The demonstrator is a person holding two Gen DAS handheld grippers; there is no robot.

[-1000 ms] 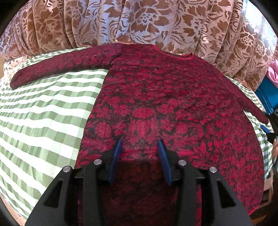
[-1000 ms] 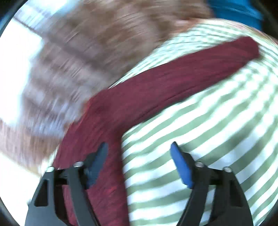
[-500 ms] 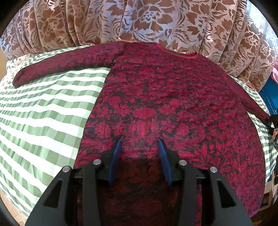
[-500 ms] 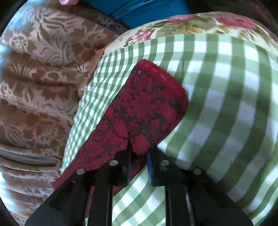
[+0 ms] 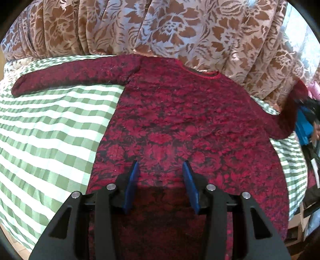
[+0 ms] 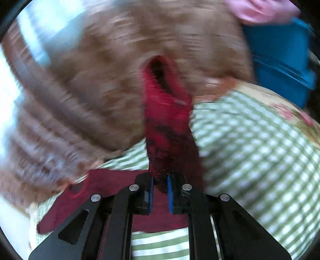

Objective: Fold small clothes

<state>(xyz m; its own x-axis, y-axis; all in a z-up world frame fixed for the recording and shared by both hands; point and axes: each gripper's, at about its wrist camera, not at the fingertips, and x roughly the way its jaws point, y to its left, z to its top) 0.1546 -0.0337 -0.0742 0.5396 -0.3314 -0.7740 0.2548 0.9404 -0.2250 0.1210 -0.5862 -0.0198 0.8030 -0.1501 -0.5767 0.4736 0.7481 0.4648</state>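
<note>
**Folding the sleeve in**

The right gripper (image 6: 160,190) is clamped on the end of one sleeve (image 6: 168,124). The sleeve hangs up off the bed, pulled tight. This picture is blurry, so the gripper seems to be moving fast.

The left gripper (image 5: 161,186) has its fingers apart. It holds nothing. It hangs over the low part of the red top (image 5: 180,128).

The top lies flat on the checked sheet (image 5: 50,130), front or back up, I cannot tell. Its other sleeve (image 5: 70,78) lies straight out to the side. The neck points to the flowery curtain (image 5: 180,30). A blue thing (image 6: 280,56) and a pink thing (image 6: 264,8) sit past the edge of the bed.

The step now looks like folding the held sleeve over the middle of the top. To do it well, carry the sleeve across low and slow. Lay it flat on the body of the top, with no twist. Keep the body still, so it does not slide. The left gripper could press down on the top to help. Let go only when the sleeve lies smooth.
</note>
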